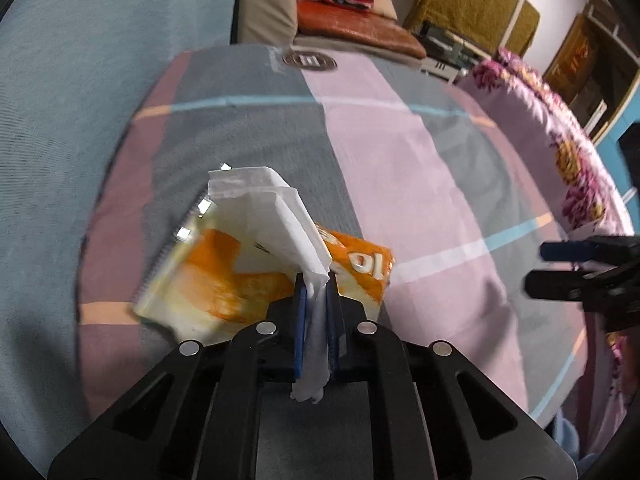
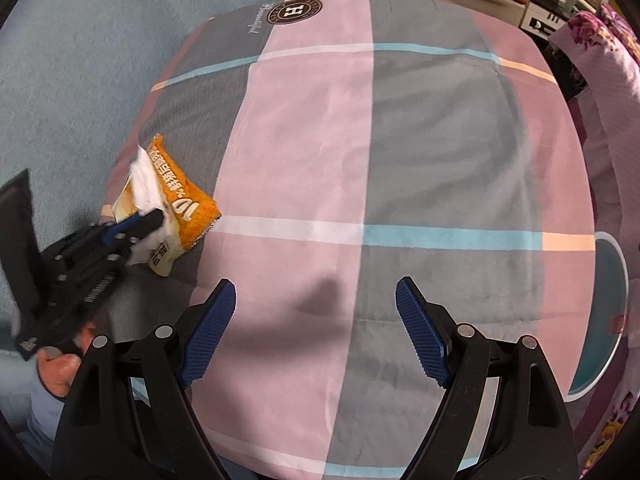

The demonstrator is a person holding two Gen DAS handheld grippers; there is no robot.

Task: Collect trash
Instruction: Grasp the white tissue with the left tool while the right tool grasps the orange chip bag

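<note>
My left gripper is clamped tight on a white tissue, the blue pads pinching its lower end so a crumpled tail pokes out behind the jaws. The rest of the tissue fans up and away from the fingertips. Right underneath and touching it lies an orange-and-white snack wrapper, flat on the checked cloth, near the cloth's left edge. I cannot tell from here whether the wrapper is caught in the pinch too or only sits below the tissue.

From the right wrist view I see the same pair: left gripper angled in from the lower left, a hand around its handle, tissue draped over the wrapper. The printed side of the wrapper faces up.

My right gripper hangs over the middle of the cloth with its jaws spread wide, nothing between the blue pads, only its shadow on the pink and grey squares below. It sits well apart from the wrapper. A floral quilt runs along the far right side of the cloth.
</note>
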